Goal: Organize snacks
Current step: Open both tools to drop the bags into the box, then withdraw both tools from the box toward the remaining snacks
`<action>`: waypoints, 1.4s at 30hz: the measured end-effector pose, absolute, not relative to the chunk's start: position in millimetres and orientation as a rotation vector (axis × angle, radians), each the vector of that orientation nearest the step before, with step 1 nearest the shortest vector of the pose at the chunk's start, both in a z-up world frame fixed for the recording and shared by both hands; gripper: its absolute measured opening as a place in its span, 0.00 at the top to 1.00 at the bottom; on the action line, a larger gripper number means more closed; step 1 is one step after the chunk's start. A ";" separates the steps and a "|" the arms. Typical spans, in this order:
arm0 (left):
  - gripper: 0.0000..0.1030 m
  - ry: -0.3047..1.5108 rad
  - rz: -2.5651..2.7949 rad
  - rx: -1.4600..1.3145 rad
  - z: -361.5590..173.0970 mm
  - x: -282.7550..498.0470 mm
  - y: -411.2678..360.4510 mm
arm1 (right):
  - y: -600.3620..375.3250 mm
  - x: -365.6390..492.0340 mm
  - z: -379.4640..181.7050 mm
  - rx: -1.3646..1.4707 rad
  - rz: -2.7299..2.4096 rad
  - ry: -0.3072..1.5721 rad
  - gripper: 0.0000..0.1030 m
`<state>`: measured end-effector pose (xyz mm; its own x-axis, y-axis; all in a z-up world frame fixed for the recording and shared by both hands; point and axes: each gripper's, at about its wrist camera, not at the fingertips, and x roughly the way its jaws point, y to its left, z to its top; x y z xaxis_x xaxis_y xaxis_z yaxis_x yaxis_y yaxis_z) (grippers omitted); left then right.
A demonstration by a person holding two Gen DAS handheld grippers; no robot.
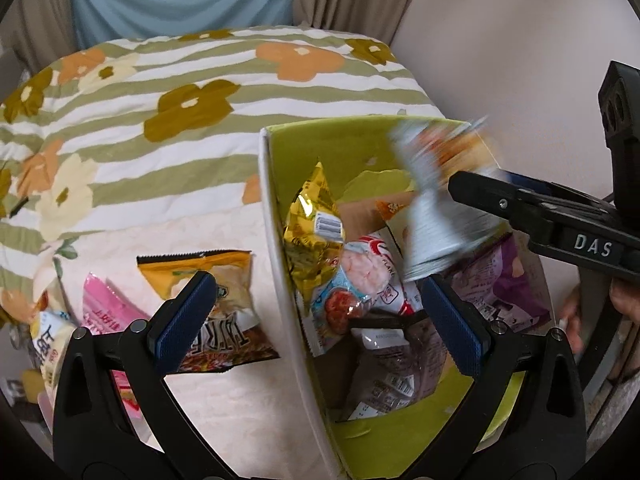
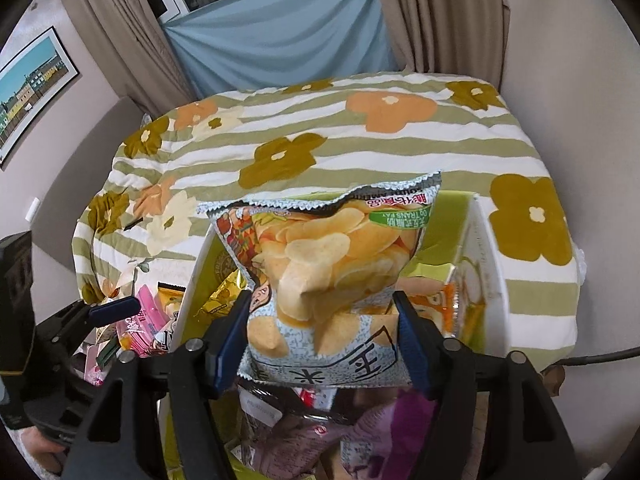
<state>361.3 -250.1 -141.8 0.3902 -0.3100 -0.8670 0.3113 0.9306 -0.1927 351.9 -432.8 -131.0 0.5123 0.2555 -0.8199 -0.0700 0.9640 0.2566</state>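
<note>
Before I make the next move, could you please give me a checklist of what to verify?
1. Chip bag above the green box: ok.
2. Right gripper gripping the chip bag: cannot tell; the bag sits between its pads but looks blurred in the left wrist view.
3. Left gripper open and empty: ok.
4. Left gripper clear of the green box: not ok; its fingers straddle the box's side wall.
5. All snacks boxed: not ok; a yellow packet and a pink packet lie outside on the bed.

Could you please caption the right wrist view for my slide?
Right gripper lowering a potato chip bag into the green snack box.
</note>
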 end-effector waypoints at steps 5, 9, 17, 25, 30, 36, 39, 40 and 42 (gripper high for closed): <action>0.01 1.107 -0.361 0.024 -144.4 352.9 -245.1 | -432.8 342.9 -125.8 0.203 0.202 0.967 0.12; 0.01 1.111 -0.353 0.019 -146.0 345.6 -244.8 | -432.4 327.3 -122.0 0.184 0.217 0.934 0.12; 0.01 1.070 -0.339 0.016 -125.2 333.3 -251.7 | -438.0 312.6 -114.5 0.197 0.225 0.937 0.12; 0.01 1.006 -0.290 0.050 -86.9 314.7 -246.8 | -440.3 301.0 -94.4 0.173 0.241 0.912 0.12; 0.01 0.961 -0.278 0.039 -66.3 295.1 -227.1 | -431.6 284.2 -80.8 0.150 0.256 0.895 0.12; 0.01 0.924 -0.291 0.009 -54.6 270.6 -192.7 | -405.7 255.7 -64.4 0.146 0.258 0.860 0.12; 0.01 0.906 -0.298 0.015 -50.0 255.2 -167.0 | -384.7 239.6 -56.1 0.143 0.245 0.838 0.12; 0.01 0.900 -0.300 0.019 -48.3 249.9 -157.1 | -376.8 234.3 -53.9 0.144 0.239 0.833 0.12; 0.01 0.890 -0.303 0.031 -45.3 238.5 -135.5 | -360.3 224.0 -50.2 0.152 0.227 0.821 0.12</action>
